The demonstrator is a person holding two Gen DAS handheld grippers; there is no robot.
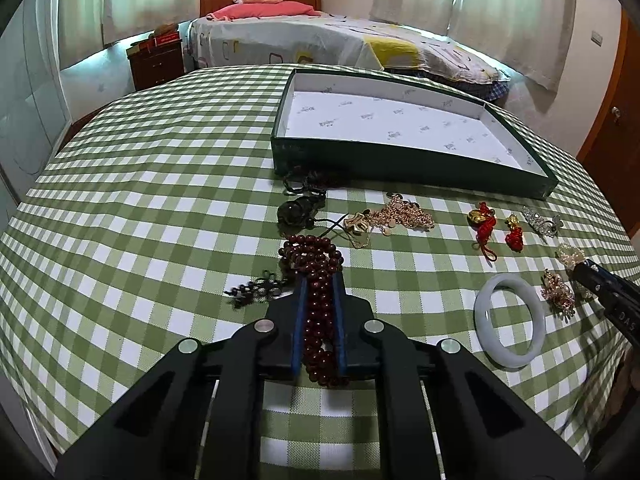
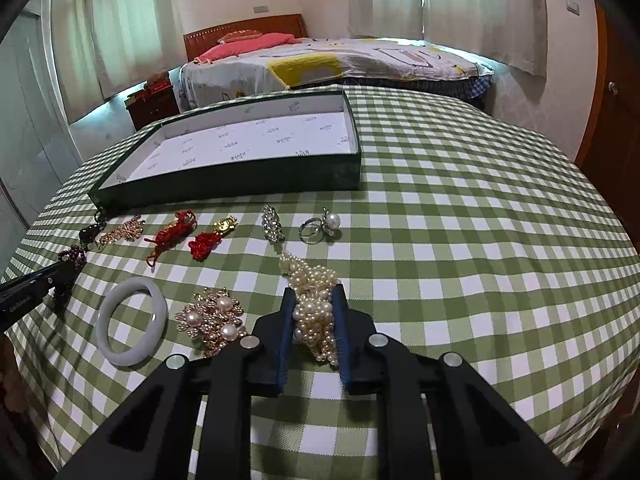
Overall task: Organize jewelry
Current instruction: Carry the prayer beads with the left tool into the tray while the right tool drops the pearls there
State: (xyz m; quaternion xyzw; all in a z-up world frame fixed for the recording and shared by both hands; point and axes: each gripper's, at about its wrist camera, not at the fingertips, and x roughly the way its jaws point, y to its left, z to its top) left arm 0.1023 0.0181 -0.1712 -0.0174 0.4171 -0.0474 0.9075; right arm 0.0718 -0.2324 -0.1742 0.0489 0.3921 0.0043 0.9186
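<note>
My left gripper (image 1: 319,280) is shut on a dark red bead strand (image 1: 316,256) that lies bunched on the green checked cloth. My right gripper (image 2: 314,294) is shut on a pearl strand (image 2: 314,312) resting on the cloth. An open dark green box (image 1: 344,158) with a white lining stands beyond both; it also shows in the right wrist view (image 2: 240,180). Its inside shows nothing but the lining. The right gripper also shows at the right edge of the left wrist view (image 1: 580,268).
Other jewelry lies in front of the box: a white jade bangle (image 2: 132,322), a pearl brooch (image 2: 212,320), two red-cord gold charms (image 2: 188,236), a crystal brooch (image 2: 272,222), a pearl ring (image 2: 322,226), a gold chain (image 1: 396,216), a dark pendant (image 1: 296,210). A bed stands behind the table.
</note>
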